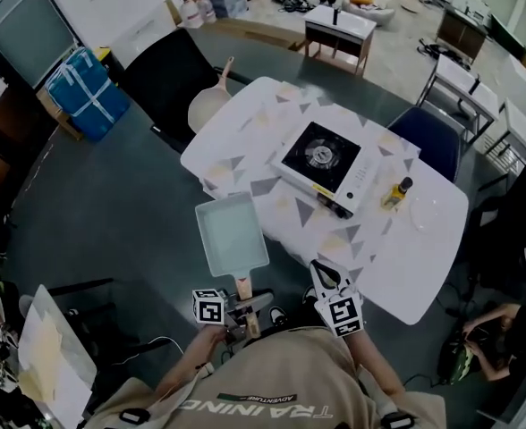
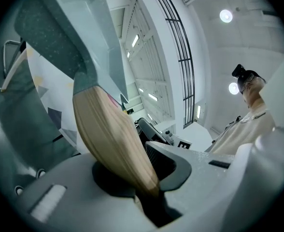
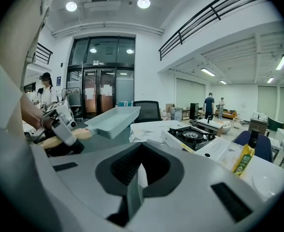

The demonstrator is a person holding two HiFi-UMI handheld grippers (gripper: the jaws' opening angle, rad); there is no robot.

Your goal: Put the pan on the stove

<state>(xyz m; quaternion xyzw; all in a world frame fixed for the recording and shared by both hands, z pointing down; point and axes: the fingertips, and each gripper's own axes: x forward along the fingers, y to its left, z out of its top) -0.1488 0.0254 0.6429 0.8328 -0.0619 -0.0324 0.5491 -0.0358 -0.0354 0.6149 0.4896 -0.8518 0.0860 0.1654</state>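
Pan transport looks to be the step in hand: the left gripper (image 1: pixel 242 304) is clamped on the wooden handle (image 2: pixel 110 139) of the rectangular pan (image 1: pixel 232 233). Gripping the far end of the handle keeps the pale tray level and well out in front of the person. In the head view the pan hangs at about 7 o'clock from the portable gas stove (image 1: pixel 321 161), just beside the near-left edge of the white table (image 1: pixel 245 119). In the right gripper view it appears lifted clear of the tabletop. The right gripper (image 3: pixel 138 187) has its jaws together on nothing and sits at 6 o'clock from the stove, likely kept back to leave the path free. An oil bottle (image 1: pixel 395 192) stands at 4 o'clock from the stove, with a plate (image 1: pixel 424 211) just beyond. The burner (image 1: pixel 318 154) is bare, so the pan likely has to travel toward 1 o'clock and come down flat.
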